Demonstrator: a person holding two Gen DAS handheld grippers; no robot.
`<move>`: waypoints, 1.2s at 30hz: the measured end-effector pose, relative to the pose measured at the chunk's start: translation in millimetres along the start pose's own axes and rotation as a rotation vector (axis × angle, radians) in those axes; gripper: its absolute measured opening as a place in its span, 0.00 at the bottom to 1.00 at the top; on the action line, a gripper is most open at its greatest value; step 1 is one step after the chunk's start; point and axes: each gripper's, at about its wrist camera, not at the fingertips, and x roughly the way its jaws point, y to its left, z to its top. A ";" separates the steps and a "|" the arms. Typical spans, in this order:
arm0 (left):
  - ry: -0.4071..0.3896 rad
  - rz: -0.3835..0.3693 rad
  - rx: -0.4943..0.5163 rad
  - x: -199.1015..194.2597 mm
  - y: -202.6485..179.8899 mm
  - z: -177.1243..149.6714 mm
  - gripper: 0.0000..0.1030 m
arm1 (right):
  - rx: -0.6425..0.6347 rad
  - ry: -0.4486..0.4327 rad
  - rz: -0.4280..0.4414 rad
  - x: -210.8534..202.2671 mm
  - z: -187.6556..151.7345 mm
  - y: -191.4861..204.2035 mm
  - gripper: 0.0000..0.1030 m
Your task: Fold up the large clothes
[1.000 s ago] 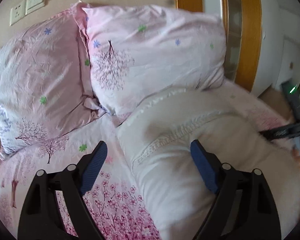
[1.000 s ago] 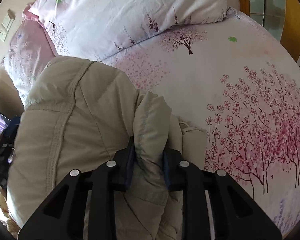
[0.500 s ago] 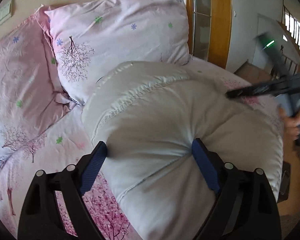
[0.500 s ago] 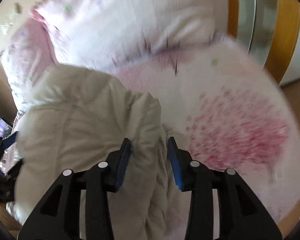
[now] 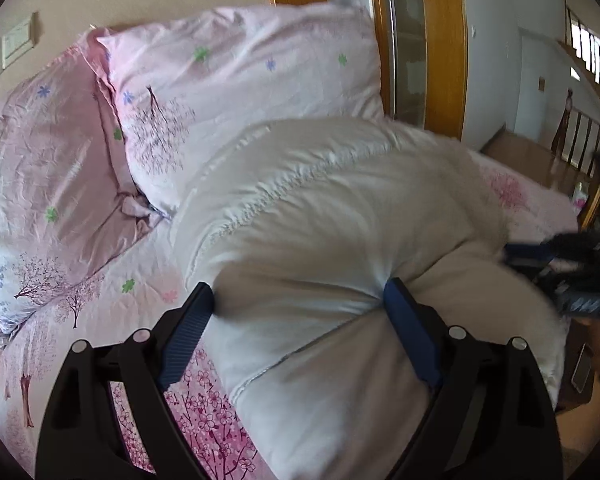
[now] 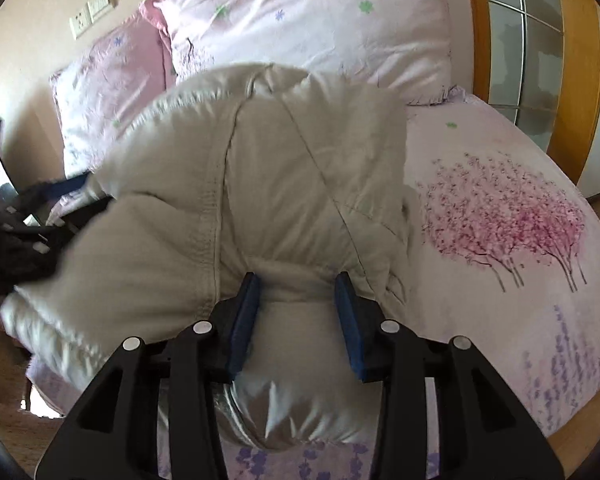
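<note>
Right wrist view showed my right gripper (image 6: 296,312) pinching a bunched fold of the puffy cream jacket (image 6: 260,168), its jaws having just widened on the padding. My left gripper (image 5: 300,312) clamped a wide wad. I judged both should lower together, keeping the jacket on the floral bed (image 6: 500,160) short of the pillows (image 6: 320,20).

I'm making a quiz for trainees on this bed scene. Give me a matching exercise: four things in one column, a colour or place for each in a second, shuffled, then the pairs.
Things:
1. padded jacket
2. pillows
3. door frame
4. wall socket

Descriptions:
A. orange-brown wood, beside the bed
B. cream white, bunched on the bed between both hand-held grippers
C. on the beige wall above the pillows
D. pink with small flowers, at the head of the bed

Pairs: 1-B, 2-D, 3-A, 4-C
</note>
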 end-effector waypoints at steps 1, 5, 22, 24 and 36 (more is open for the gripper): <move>-0.011 -0.011 -0.018 -6.6 3.2 0.8 0.85 | 0.003 0.002 -0.001 1.0 -1.2 0.2 0.38; -0.060 -0.065 -0.076 -38.0 14.1 -1.3 0.88 | 0.014 0.007 0.012 4.2 -2.4 -3.9 0.39; 0.013 -0.110 -0.132 -27.9 17.7 -20.5 0.89 | -0.024 0.025 0.002 5.4 -1.6 -0.8 0.41; -0.058 -0.020 -0.134 -40.6 34.0 -8.4 0.89 | -0.036 0.061 0.012 0.6 8.8 0.2 0.41; 0.058 0.108 -0.099 26.9 53.2 16.4 0.88 | -0.145 0.094 -0.006 29.4 104.5 -5.3 0.40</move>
